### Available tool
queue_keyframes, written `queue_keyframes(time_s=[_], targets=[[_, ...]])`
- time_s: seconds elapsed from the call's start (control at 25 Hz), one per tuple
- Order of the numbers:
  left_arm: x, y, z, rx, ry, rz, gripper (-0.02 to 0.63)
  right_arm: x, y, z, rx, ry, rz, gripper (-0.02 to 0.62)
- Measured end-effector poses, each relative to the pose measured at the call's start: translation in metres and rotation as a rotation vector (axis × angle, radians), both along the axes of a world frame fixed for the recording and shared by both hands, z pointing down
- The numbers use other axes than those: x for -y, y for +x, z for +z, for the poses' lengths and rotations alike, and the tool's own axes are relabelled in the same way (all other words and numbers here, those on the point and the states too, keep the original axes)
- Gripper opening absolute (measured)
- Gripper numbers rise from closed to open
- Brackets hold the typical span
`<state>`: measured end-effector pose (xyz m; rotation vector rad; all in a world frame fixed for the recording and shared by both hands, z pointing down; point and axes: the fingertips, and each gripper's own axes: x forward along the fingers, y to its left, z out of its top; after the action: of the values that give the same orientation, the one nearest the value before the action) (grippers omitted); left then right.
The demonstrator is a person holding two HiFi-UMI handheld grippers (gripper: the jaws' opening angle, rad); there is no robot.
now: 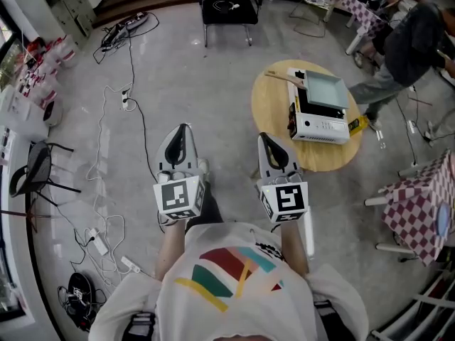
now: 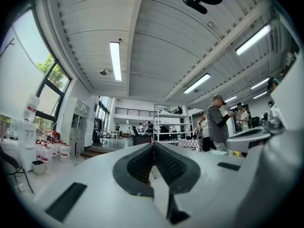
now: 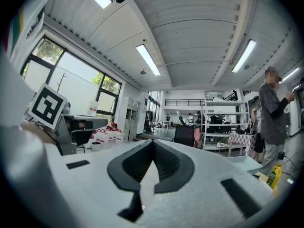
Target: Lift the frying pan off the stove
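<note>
On a round wooden table (image 1: 274, 119) ahead and to the right stands a white stove (image 1: 320, 119). A grey square pan-like piece (image 1: 325, 89) rests on top of it, with a pale wooden handle (image 1: 283, 77) sticking out to the left. Both grippers are held level in front of the person, short of the table. My left gripper (image 1: 183, 128) (image 2: 153, 144) has its jaws meeting at the tips, with nothing between them. My right gripper (image 1: 263, 137) (image 3: 153, 141) is also shut and empty, its tip near the table's near-left edge.
White cables and power strips (image 1: 128, 101) trail over the grey floor at the left. A black chair (image 1: 227, 6) stands at the far side and another (image 1: 39, 172) at the left. A person (image 1: 409, 45) stands at the upper right beside checkered tables (image 1: 419, 204). A yellow bottle (image 1: 357, 124) sits beside the stove.
</note>
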<state>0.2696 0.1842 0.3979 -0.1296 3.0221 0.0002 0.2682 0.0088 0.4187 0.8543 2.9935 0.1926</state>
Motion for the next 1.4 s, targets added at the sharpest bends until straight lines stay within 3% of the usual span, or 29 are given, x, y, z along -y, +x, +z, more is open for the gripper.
queue_keyframes(time_s=[0.36,0.64,1.16,1.4], targets=[[-0.014,-0.061,-0.001,0.001,0.010,0.011,0.007,-0.012,-0.053,0.008,-0.025,0.013,0.020,-0.002],[-0.026,-0.126,0.008,-0.019,0.016,0.026,0.006,-0.028,-0.115,0.016,-0.053,0.033,0.027,-0.002],[-0.107,-0.284,-0.027,-0.020,0.055,0.063,0.006,-0.136,-0.279,-0.017,-0.039,0.026,0.009,-0.002],[-0.131,-0.361,-0.053,0.033,0.051,0.116,0.006,-0.167,-0.349,-0.032,-0.003,0.024,0.051,-0.002]])
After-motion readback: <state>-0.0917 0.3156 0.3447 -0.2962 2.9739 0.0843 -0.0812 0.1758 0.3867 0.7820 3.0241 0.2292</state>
